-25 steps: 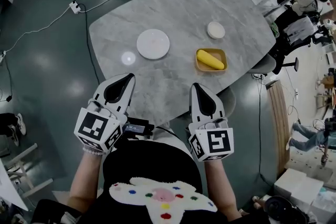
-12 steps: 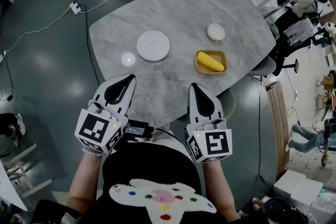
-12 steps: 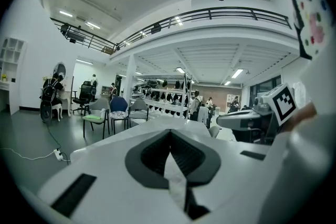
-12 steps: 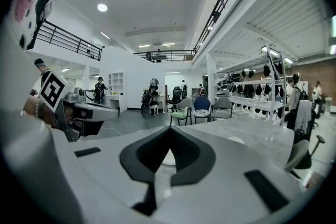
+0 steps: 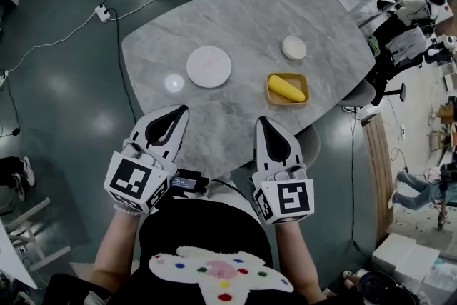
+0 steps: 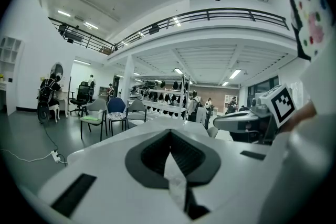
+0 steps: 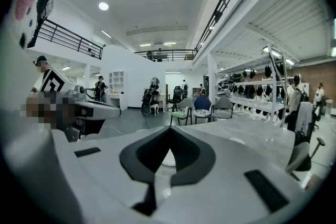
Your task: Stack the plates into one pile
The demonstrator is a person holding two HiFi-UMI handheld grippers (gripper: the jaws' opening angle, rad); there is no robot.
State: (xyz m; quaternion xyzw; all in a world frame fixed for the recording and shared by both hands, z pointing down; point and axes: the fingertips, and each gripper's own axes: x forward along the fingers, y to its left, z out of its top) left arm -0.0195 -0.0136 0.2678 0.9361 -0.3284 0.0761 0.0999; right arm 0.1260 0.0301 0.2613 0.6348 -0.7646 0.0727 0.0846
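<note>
1. The grey marble table (image 5: 271, 11) carries all three dishes, and none of them lies on another.
2. The person stands at the table's near edge in a black top, with a gripper in each hand.
3. The left gripper (image 5: 182, 109) hangs over the near edge towards the left corner. Its nose points across the table, and its own view shows the two jaws pressed together with nothing between them.
4. The right gripper (image 5: 261, 120) hangs over the near edge beside the left one but apart from it. It points the same way. Its own view also shows the jaws together and empty.
5. The large white plate (image 5: 208, 66) lies flat about the middle of the table, on the half nearer the left edge. It is well ahead of the left gripper and touches nothing.
6. The orange square dish (image 5: 287, 98) sits near the right edge, ahead of the right gripper and well apart from the large plate.
7. The small white plate (image 5: 294, 47) lies near the right edge just beyond the orange dish, closer to the far edge, with a clear gap between the two.
8. A yellow oblong item (image 5: 284, 87) lies slantwise inside the orange dish. I cannot tell what it is.
</note>
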